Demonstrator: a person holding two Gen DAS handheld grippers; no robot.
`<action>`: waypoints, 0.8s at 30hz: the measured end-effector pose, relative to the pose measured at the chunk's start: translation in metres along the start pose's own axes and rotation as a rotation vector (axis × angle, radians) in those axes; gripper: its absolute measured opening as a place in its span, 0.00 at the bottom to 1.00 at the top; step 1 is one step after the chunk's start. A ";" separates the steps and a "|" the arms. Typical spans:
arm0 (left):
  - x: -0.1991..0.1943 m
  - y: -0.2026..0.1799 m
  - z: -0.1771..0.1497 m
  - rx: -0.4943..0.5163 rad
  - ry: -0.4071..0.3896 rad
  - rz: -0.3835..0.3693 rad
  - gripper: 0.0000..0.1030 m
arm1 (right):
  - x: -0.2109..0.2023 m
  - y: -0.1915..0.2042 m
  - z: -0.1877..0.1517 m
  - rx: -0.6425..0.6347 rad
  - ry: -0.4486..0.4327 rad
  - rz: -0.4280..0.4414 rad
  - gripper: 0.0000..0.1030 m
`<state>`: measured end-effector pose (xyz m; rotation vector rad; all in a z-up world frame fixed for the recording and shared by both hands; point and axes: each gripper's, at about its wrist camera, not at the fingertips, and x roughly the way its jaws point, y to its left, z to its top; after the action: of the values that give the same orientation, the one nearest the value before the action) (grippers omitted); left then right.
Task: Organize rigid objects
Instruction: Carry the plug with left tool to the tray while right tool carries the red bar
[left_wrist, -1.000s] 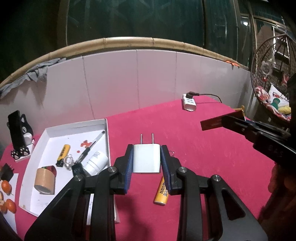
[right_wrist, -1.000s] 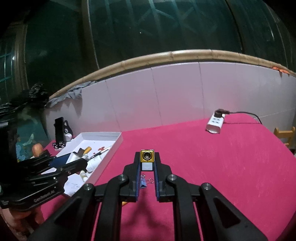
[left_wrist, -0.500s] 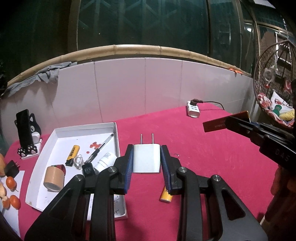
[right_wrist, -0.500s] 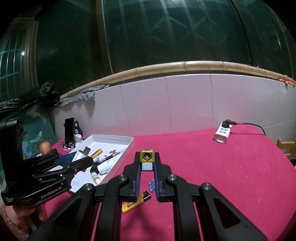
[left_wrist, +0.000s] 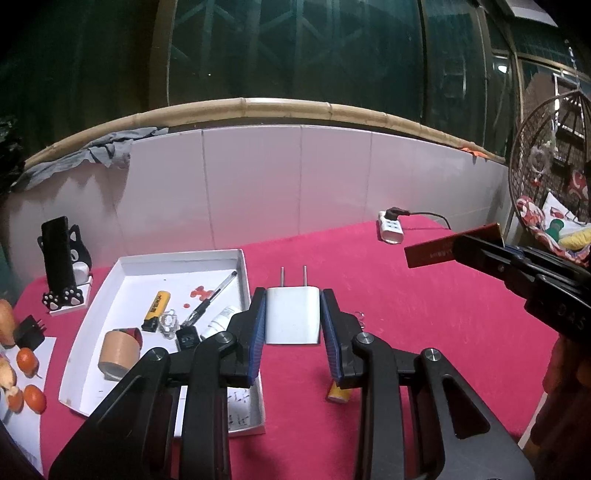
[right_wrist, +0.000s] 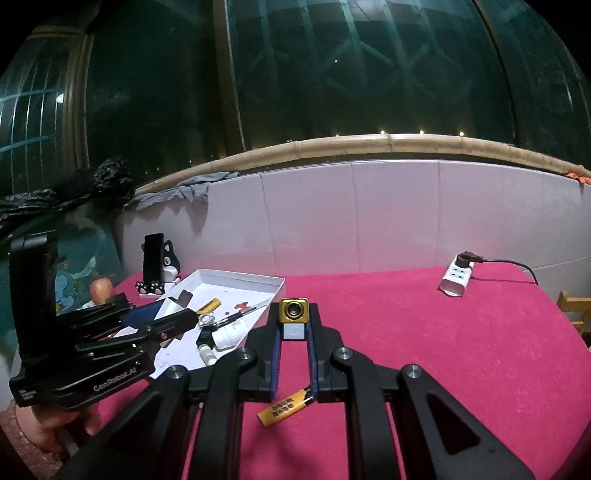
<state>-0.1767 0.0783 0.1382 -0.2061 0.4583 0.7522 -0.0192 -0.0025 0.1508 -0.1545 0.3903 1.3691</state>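
You are gripping the white charger (left_wrist: 291, 317) in your left gripper (left_wrist: 292, 325), just right of the white tray (left_wrist: 236, 254); prongs could catch its wall. Your right gripper (right_wrist: 293, 326) is clamping what is probably a gold-capped lighter (right_wrist: 293, 314) above the counter (right_wrist: 443, 332), its thin hold risking a slip.

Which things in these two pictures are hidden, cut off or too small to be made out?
- Yellow lighter on the cloth: left wrist view, mostly behind the left gripper; right wrist view, one end behind the right gripper.
- Lighter label: both views, too small.
- White tray: left wrist view, near corner behind the gripper.
- Person's hand: right wrist view, cut by the edge.
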 end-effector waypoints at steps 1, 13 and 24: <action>-0.001 0.002 0.000 -0.003 -0.002 0.001 0.27 | 0.000 0.002 0.001 -0.003 0.001 0.004 0.10; -0.010 0.024 -0.004 -0.048 -0.018 0.022 0.27 | 0.008 0.027 0.007 -0.057 0.008 0.050 0.10; -0.019 0.065 -0.008 -0.108 -0.040 0.091 0.27 | 0.028 0.064 0.019 -0.125 0.017 0.123 0.10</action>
<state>-0.2368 0.1103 0.1393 -0.2716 0.3912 0.8693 -0.0741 0.0430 0.1655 -0.2489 0.3328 1.5151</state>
